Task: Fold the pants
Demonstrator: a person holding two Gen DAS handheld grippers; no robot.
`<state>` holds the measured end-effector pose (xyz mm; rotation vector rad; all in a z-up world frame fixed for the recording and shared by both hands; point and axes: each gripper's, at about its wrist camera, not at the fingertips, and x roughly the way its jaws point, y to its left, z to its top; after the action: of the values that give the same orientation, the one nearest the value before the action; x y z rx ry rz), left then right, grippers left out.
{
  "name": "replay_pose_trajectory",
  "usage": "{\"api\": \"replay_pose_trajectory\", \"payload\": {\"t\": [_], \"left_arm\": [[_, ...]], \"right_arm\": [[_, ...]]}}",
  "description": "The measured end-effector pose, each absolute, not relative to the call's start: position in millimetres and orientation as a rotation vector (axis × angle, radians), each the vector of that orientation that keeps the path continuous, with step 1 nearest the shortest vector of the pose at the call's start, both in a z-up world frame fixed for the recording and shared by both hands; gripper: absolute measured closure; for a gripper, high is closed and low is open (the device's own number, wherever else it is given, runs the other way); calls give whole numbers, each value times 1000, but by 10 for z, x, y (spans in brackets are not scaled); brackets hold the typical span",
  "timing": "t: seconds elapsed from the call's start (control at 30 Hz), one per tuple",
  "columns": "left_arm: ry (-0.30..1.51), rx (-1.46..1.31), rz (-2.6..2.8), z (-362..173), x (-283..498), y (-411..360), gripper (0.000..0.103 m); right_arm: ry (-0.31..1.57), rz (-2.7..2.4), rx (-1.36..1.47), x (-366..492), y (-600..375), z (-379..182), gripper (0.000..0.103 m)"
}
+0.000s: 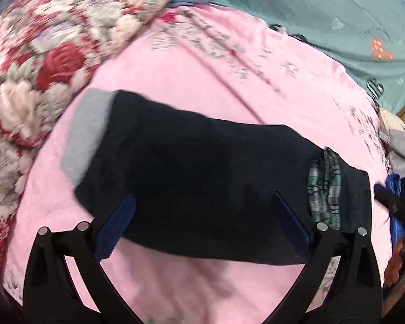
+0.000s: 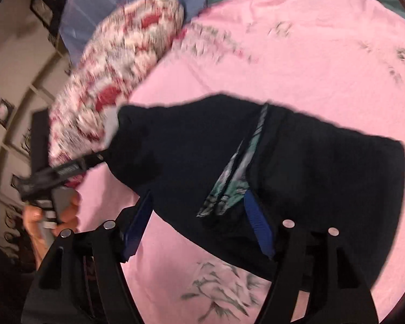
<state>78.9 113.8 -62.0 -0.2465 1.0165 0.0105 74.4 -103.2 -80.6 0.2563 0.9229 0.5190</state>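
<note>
Dark navy pants (image 1: 202, 178) lie folded in a wide band across a pink bedsheet (image 1: 202, 86), with a grey lining (image 1: 89, 135) showing at the left end and a green plaid pocket lining (image 1: 326, 189) at the right. My left gripper (image 1: 202, 202) is open, its blue pads over the pants' near edge. In the right wrist view the pants (image 2: 310, 167) and plaid lining (image 2: 229, 186) lie under my right gripper (image 2: 197, 205), which is open. The left gripper (image 2: 67, 170) shows there at the pants' left end, in a hand.
A red and white floral quilt (image 1: 40, 62) is bunched at the left of the bed. A teal patterned sheet (image 1: 337, 13) lies beyond the pink one. Loose clothes (image 1: 399, 145) lie at the right edge. A wall with framed pictures (image 2: 5, 110) stands left.
</note>
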Motion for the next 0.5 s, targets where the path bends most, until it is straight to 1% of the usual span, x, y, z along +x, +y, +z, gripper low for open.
{"api": "replay_pose_trajectory", "payload": {"t": [0.07, 0.1, 0.13, 0.17, 0.2, 0.23, 0.4, 0.5], "left_arm": [[1024, -209, -46, -631, 858, 868, 2], [1030, -191, -70, -645, 889, 738, 2], [1035, -180, -80, -660, 905, 644, 2], [1040, -169, -89, -670, 926, 529, 2], [1043, -158, -105, -675, 947, 413, 2], [1045, -152, -116, -680, 959, 340, 2], [1048, -103, -147, -664, 1017, -38, 2], [1055, -72, -172, -693, 1042, -206, 2]], "right_arm": [[855, 309, 183, 774, -1416, -719, 39], [848, 213, 165, 817, -1604, -730, 50], [853, 165, 173, 857, -1750, -760, 66], [866, 137, 196, 908, -1897, -808, 73], [874, 132, 216, 947, -1991, -859, 84], [883, 130, 226, 978, -2057, -912, 92], [876, 144, 237, 1059, -2057, -988, 93], [854, 193, 307, 1071, -2080, -1045, 93]]}}
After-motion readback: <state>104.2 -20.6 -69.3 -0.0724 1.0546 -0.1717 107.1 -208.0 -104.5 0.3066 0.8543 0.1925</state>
